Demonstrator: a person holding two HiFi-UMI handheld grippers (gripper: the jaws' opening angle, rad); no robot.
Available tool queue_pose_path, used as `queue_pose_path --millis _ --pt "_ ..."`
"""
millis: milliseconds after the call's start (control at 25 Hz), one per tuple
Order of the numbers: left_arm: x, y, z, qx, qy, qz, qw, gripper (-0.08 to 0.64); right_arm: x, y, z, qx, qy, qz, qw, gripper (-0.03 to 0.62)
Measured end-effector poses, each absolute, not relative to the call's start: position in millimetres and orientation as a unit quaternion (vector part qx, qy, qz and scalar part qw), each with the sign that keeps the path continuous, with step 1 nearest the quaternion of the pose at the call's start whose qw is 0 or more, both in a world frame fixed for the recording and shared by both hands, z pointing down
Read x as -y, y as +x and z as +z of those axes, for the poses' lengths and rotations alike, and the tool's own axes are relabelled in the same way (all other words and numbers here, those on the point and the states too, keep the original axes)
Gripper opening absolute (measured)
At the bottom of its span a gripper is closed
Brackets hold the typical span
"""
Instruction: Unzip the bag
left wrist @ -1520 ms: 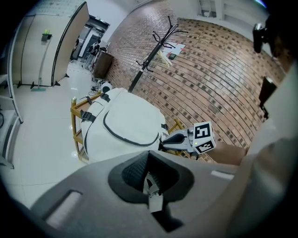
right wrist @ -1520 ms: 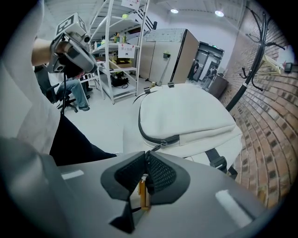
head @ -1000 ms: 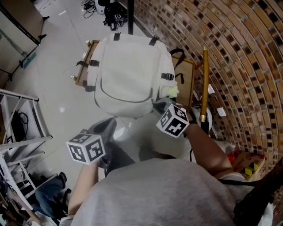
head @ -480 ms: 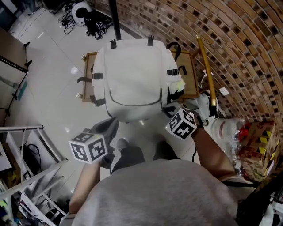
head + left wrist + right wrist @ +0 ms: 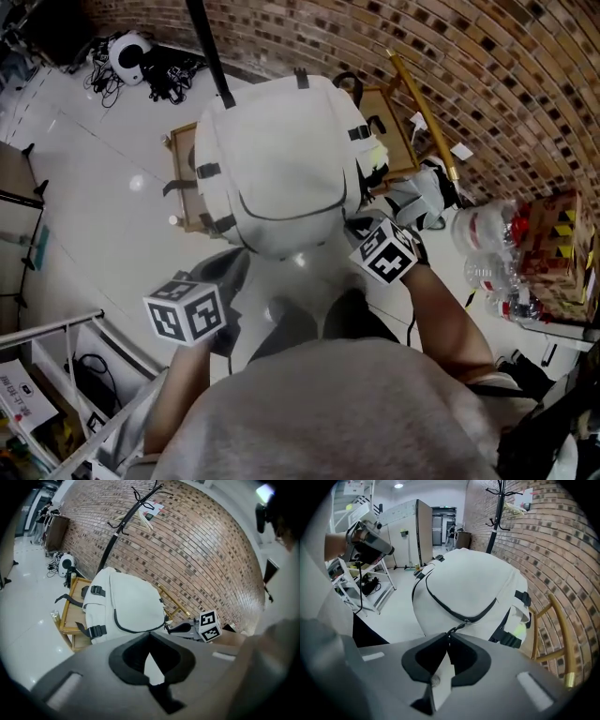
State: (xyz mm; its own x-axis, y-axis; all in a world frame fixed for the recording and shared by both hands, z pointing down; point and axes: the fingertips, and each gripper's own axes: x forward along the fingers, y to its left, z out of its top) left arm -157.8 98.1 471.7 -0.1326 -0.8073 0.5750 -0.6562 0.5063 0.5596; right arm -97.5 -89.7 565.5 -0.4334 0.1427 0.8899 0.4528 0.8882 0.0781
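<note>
A brick wall fills the head view from 12 to 3 o'clock, and a pale glossy floor takes the side from 8 to 11 o'clock. The white bag is at 12 o'clock in front of the person. It stands upright on a wooden chair, whose frame shows at 9 o'clock of the bag. The front pocket of the bag faces the person. The dark pole of a coat stand rises behind the bag at 11 o'clock.

The left tongs are near the bag at its 7 o'clock, not touching it. They are closed, the tips meet, and nothing is between them. The right tongs are at 4 o'clock of the bag, right against the pocket. They are closed and grip the zipper pull.

Each tool carries a marker cube: the left cube is at 7 o'clock of the view and the right cube at 4 o'clock of the bag.

The dark zipper runs in a curve around the pocket. The short pull is stretched from the curve towards the tips of the right tongs.
</note>
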Motion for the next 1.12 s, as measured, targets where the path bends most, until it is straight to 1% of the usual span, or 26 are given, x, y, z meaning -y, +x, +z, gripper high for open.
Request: queue_pose_path --millis 240,680,1120 --pt "-103 -150 471 0.741 0.495 -0.083 0.446 0.0 79 -95 562 0.837 -0.169 -0.138 0.502 0.026" --pt "-100 -158 461 0.751 0.493 -0.064 0.434 0.0 66 -95 562 0.839 -0.184 -0.126 0.496 0.026" --pt "-115 -208 464 0.679 0.583 -0.013 0.447 0.0 50 -104 566 0.86 -0.048 -0.05 0.505 0.026"
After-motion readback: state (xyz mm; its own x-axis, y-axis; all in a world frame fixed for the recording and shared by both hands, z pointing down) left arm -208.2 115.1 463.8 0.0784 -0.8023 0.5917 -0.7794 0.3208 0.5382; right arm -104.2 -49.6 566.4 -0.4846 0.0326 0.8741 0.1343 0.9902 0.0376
